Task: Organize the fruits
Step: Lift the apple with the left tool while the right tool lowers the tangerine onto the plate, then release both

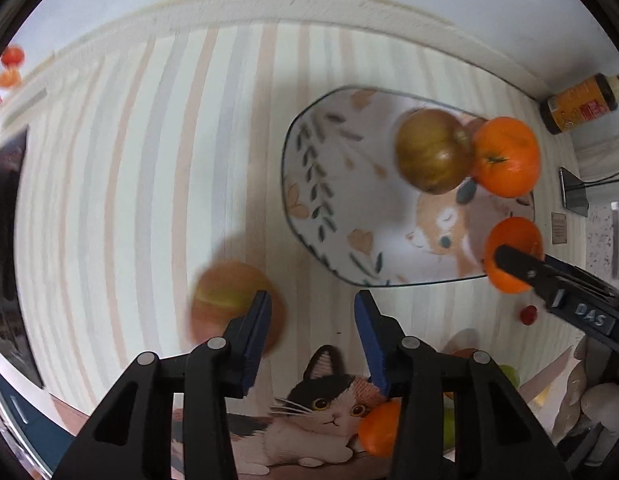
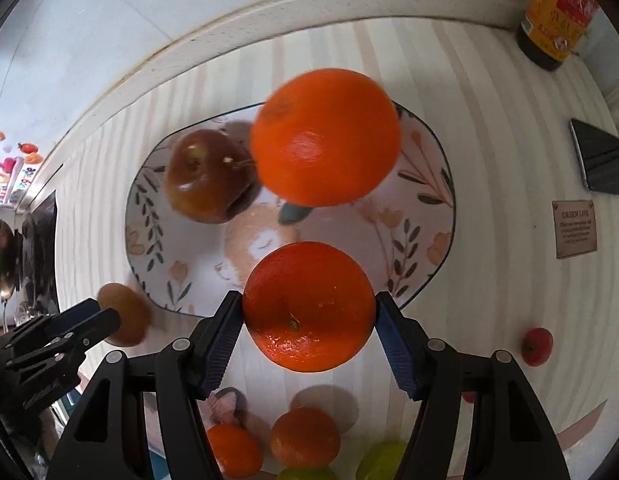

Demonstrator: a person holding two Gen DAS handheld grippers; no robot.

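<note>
Right gripper (image 2: 308,308) pinches 1 orange (image 2: 308,306) between both blue pads, held above the near rim of the oval patterned plate (image 2: 149,240). Left gripper (image 1: 312,312) has its jaws apart with nothing between them; a blurred reddish apple (image 1: 225,300) lies on the striped tablecloth (image 1: 149,160) just left of its left finger, contact not determinable.

Plate contents: 1 dark red apple (image 2: 207,176) and 1 large orange (image 2: 325,138), touching each other. Off the plate, nearer the cameras: 2 small oranges (image 2: 304,438), green fruit (image 2: 379,460), 1 small red fruit (image 2: 536,346). A sauce bottle (image 2: 557,12) stands by the wall.
</note>
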